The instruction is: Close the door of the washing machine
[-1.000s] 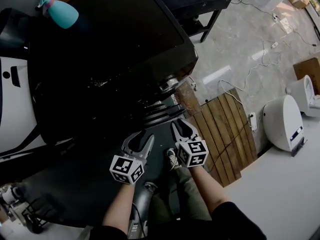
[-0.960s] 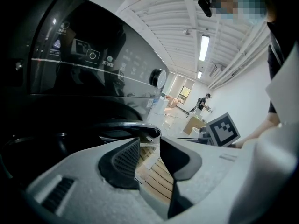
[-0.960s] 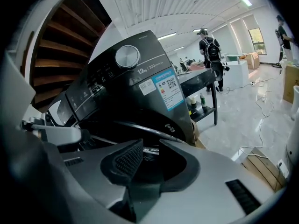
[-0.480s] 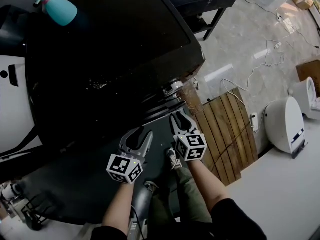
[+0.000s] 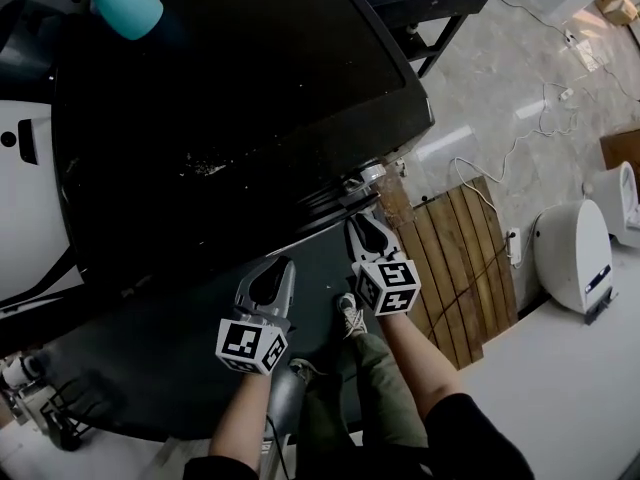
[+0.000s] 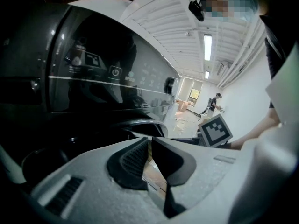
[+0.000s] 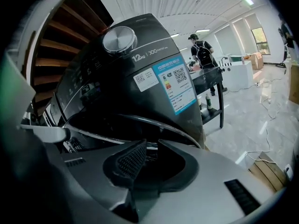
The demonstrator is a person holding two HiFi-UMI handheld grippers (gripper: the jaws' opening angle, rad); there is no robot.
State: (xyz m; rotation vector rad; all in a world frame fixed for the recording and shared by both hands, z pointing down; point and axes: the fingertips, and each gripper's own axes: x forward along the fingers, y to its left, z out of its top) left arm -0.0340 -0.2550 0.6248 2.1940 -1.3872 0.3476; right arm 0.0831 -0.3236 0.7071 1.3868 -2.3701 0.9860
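Note:
The black washing machine fills the upper head view, and its knob and blue label show in the right gripper view. Its chrome-rimmed round door sits low on the front. How far it stands open I cannot tell. My right gripper points at the door rim with a small gap between its jaws and nothing in them. My left gripper hangs to the left, before the glossy front. Both grippers' jaws have just been closing, and the left tips now meet on nothing.
A teal spray bottle lies on the machine's top. A wooden pallet, a white device and loose cables are on the floor to the right. My shoes stand on a dark mat. A person stands far behind.
Both grippers have moved forward toward the machine's front. The left jaws have gone from a visible gap to tips together, and the right jaws have narrowed.

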